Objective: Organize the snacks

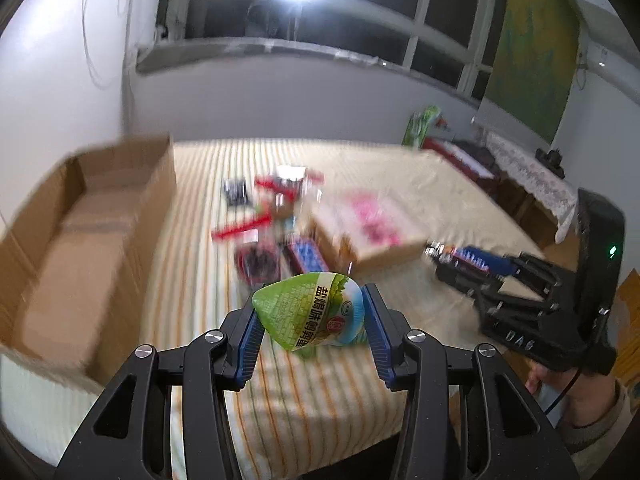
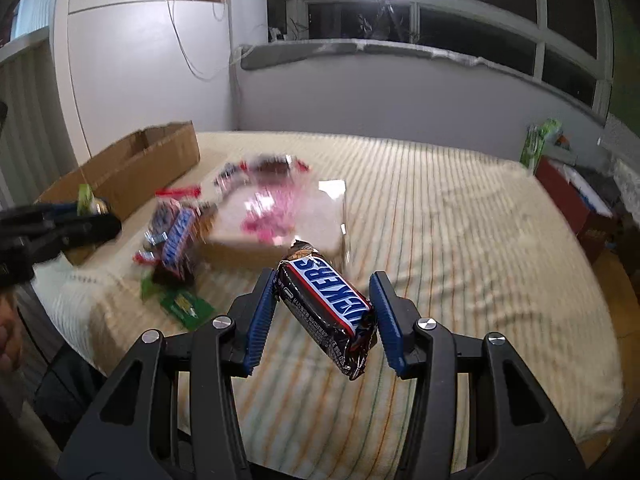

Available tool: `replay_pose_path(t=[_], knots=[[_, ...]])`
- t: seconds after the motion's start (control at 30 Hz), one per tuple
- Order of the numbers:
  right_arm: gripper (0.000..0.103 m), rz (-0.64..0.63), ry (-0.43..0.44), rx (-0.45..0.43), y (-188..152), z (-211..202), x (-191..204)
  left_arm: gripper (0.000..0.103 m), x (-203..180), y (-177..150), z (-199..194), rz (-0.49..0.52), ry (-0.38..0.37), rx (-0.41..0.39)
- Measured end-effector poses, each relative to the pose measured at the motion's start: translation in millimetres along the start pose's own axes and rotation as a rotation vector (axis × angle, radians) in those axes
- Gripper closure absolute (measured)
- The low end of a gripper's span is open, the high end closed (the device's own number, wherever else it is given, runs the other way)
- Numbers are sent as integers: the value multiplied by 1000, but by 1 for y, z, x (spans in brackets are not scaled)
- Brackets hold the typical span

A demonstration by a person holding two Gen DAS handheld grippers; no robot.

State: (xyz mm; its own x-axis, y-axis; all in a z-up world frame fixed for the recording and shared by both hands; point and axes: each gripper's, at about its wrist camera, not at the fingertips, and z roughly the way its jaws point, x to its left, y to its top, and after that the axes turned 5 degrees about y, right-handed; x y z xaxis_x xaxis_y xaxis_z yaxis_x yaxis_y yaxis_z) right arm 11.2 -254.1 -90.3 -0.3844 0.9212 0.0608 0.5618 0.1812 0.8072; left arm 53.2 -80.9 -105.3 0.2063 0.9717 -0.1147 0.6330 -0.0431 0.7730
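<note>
My left gripper is shut on a green egg-shaped snack pack and holds it above the striped bed. My right gripper is shut on a Snickers bar, held above the bed; it also shows in the left wrist view. A blurred pile of snacks lies mid-bed, with more Snickers bars and green packets. An open cardboard box stands at the left of the bed and also shows in the right wrist view. The left gripper appears at the left edge of the right wrist view.
A flat box with a pink-printed clear wrap lies right of the snack pile and also shows in the right wrist view. The striped bedspread stretches to the right. Low furniture with a lace cloth stands beyond the bed's right side.
</note>
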Motion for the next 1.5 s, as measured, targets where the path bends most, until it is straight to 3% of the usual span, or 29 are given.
replay_pose_path(t=[0.27, 0.47, 0.77, 1.1, 1.5], knots=[[53, -111, -32, -136, 68, -43, 46, 58, 23, 55, -54, 9, 17, -175], [53, -157, -44, -156, 91, -53, 74, 58, 51, 74, -81, -11, 22, -254], [53, -226, 21, -133, 105, -32, 134, 58, 91, 64, -96, -74, 56, -275], [53, -325, 200, -157, 127, 6, 228, 58, 175, 39, -133, -178, 243, -287], [53, -338, 254, -145, 141, 35, 250, 58, 193, 47, -138, -194, 261, -320]])
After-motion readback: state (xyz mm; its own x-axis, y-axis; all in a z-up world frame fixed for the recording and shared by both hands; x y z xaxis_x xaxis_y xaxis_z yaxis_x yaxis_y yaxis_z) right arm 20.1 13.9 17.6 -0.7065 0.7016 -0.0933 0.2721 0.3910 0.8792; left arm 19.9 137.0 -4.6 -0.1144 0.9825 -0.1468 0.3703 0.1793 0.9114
